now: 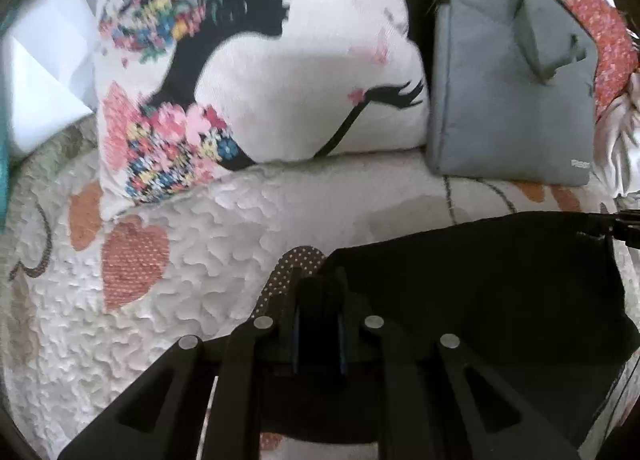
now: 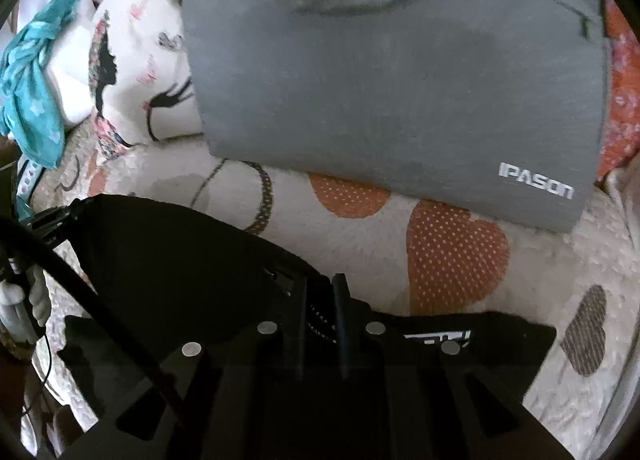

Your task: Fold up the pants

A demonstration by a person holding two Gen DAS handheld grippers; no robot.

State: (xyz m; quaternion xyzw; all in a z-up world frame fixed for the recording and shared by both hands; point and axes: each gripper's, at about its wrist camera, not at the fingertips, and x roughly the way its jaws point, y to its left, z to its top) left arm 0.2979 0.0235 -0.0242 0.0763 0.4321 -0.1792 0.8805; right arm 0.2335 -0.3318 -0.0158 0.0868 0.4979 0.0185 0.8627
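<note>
The black pants [image 1: 480, 280] are stretched between both grippers above a white quilted bedspread [image 1: 180, 260] with orange hearts. My left gripper [image 1: 318, 284] is shut on the pants' left corner. In the right wrist view the pants [image 2: 180, 260] hang leftward and my right gripper [image 2: 322, 288] is shut on their edge near a waistband label [image 2: 436, 338]. The other gripper's tip [image 2: 52, 220] shows pinching the far corner at the left; it also shows in the left wrist view [image 1: 626, 226] at the right edge.
A white pillow [image 1: 260, 60] with a black silhouette and flowers leans at the back. A grey IPASON laptop bag [image 2: 380, 80] stands beside it, also in the left wrist view [image 1: 508, 80]. A teal cloth [image 2: 32, 88] lies at far left. A red floral cushion [image 1: 600, 32] sits behind the bag.
</note>
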